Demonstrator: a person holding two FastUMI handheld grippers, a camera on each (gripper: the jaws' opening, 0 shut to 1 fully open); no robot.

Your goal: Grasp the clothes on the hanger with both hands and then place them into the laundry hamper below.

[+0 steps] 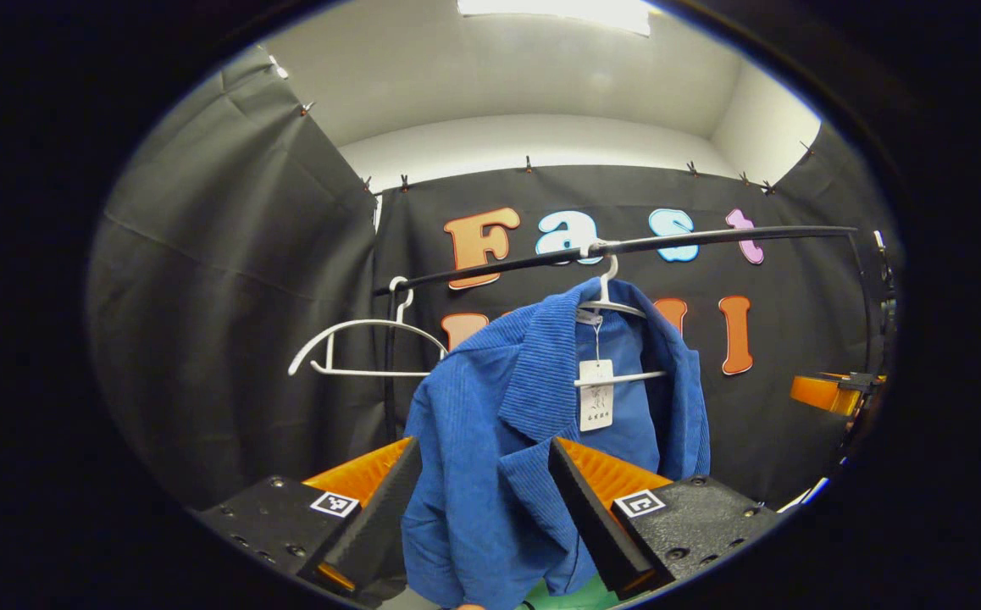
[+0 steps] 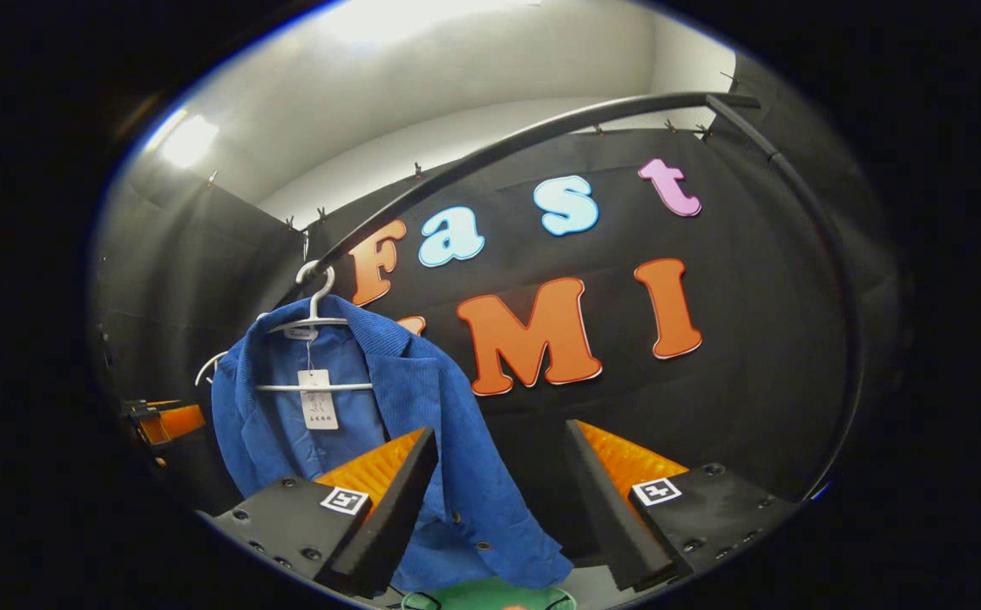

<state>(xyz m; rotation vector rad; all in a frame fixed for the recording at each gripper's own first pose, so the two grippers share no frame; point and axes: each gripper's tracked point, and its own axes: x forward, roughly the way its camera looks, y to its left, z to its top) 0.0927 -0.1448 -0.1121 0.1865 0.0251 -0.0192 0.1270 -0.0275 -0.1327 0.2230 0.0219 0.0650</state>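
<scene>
While it hangs: blue jacket at frame centre, long axis vertical, open front facing the camera.
Hanger: white hanger on black rail.
Left tongs: spread, straddling the jacket.
Right tongs: spread, jacket at lower left.

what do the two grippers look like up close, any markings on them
The left gripper and the right gripper look alike: each has two wedge-shaped fingers with ribbed inner faces, mounted on black blocks with screw holes. Each block carries a small square black-and-white marker near the finger base. No cables or sleeves can be seen on them.
</scene>
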